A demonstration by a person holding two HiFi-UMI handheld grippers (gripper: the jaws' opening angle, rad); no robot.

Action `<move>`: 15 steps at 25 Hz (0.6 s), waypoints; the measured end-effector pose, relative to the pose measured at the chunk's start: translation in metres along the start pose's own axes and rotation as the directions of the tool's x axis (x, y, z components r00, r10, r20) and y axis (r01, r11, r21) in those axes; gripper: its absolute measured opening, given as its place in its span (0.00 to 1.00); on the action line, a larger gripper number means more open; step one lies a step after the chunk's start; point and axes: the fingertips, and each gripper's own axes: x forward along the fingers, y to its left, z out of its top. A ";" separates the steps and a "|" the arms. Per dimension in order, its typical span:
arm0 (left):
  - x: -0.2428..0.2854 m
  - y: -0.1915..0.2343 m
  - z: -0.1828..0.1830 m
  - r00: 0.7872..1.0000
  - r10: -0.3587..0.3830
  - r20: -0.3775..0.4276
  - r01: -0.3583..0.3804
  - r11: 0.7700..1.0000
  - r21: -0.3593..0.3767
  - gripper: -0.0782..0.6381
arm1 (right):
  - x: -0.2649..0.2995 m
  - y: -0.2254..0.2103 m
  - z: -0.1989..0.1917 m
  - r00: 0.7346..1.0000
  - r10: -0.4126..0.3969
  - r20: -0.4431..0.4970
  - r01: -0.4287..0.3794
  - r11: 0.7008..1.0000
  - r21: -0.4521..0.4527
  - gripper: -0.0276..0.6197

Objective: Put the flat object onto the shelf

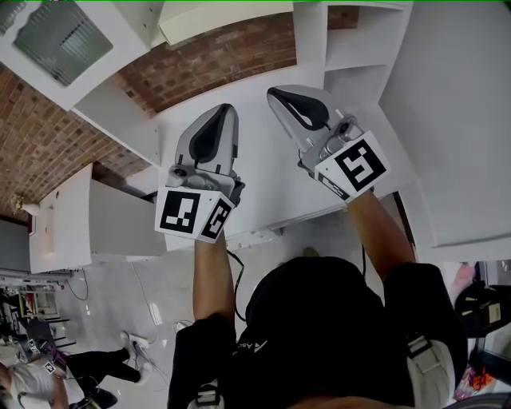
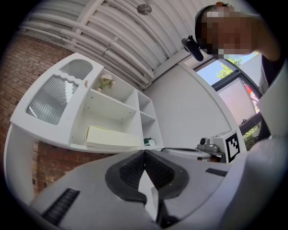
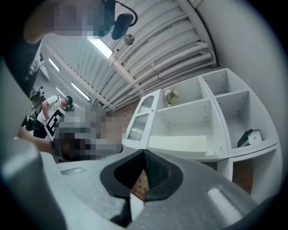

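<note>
A pale yellow flat object (image 2: 112, 137) lies on the lower board of the white shelf unit (image 2: 109, 104), in the wide left compartment. It also shows in the right gripper view as the flat object (image 3: 177, 143) and at the top of the head view as the flat object (image 1: 215, 20). My left gripper (image 1: 227, 109) is shut and empty, held up below the shelf; its tips (image 2: 145, 152) meet with nothing between them. My right gripper (image 1: 275, 93) is beside it, also shut and empty, its tips (image 3: 144, 152) closed together.
The shelf unit (image 3: 189, 112) has a ribbed glass door (image 2: 51, 99) on its left, a small flower vase (image 2: 105, 82) on the upper board, and a dark small object (image 3: 249, 136) in a right compartment. A brick wall (image 1: 215, 60) is behind it. A person (image 1: 48, 371) stands on the floor.
</note>
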 end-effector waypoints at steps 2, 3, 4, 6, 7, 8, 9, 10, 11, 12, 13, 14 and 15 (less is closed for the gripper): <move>-0.001 0.001 0.000 1.000 0.004 0.000 -0.004 1.000 -0.001 0.11 | -0.002 0.001 -0.001 1.000 -0.002 -0.001 0.002 1.000 -0.003 0.04; -0.001 0.001 0.000 1.000 0.006 0.000 -0.006 1.000 -0.002 0.11 | -0.003 0.002 -0.001 1.000 0.000 -0.001 0.000 1.000 0.000 0.04; -0.001 0.001 -0.001 1.000 0.007 0.000 -0.007 1.000 -0.004 0.11 | -0.003 0.002 -0.002 1.000 0.003 -0.002 -0.003 1.000 0.004 0.04; -0.002 0.001 -0.002 1.000 0.008 -0.001 -0.008 1.000 -0.008 0.11 | -0.004 0.004 -0.003 1.000 0.009 -0.003 -0.009 1.000 0.009 0.04; -0.002 0.000 -0.003 1.000 0.009 -0.001 -0.009 1.000 -0.009 0.11 | -0.005 0.004 -0.004 1.000 0.012 -0.004 -0.012 1.000 0.008 0.04; -0.002 0.000 -0.003 1.000 0.009 -0.001 -0.009 1.000 -0.011 0.11 | -0.005 0.005 -0.004 1.000 0.015 -0.005 -0.015 1.000 0.005 0.04; -0.001 0.000 -0.003 1.000 0.010 0.000 -0.010 1.000 -0.011 0.11 | -0.005 0.005 -0.003 1.000 0.017 -0.007 -0.017 1.000 -0.001 0.04; -0.001 0.000 -0.002 1.000 0.011 0.001 -0.011 1.000 -0.011 0.11 | -0.005 0.005 -0.003 1.000 0.018 -0.008 -0.018 1.000 -0.008 0.04; 0.000 0.000 -0.002 1.000 0.011 0.003 -0.011 1.000 -0.010 0.11 | -0.006 0.004 -0.003 1.000 0.019 -0.008 -0.019 1.000 -0.015 0.04; 0.000 0.000 -0.002 1.000 0.012 0.004 -0.012 1.000 -0.009 0.11 | -0.006 0.004 -0.002 1.000 0.019 -0.008 -0.019 1.000 -0.020 0.04; 0.001 -0.001 -0.002 1.000 0.012 0.006 -0.012 1.000 -0.008 0.11 | -0.007 0.003 -0.002 1.000 0.019 -0.008 -0.020 1.000 -0.023 0.04; 0.001 -0.001 -0.002 1.000 0.012 0.006 -0.012 1.000 -0.007 0.11 | -0.008 0.002 -0.002 1.000 0.019 -0.007 -0.020 1.000 -0.024 0.04; 0.002 -0.002 -0.002 1.000 0.012 0.006 -0.012 1.000 -0.007 0.11 | -0.009 0.001 -0.002 1.000 0.019 -0.005 -0.019 1.000 -0.025 0.04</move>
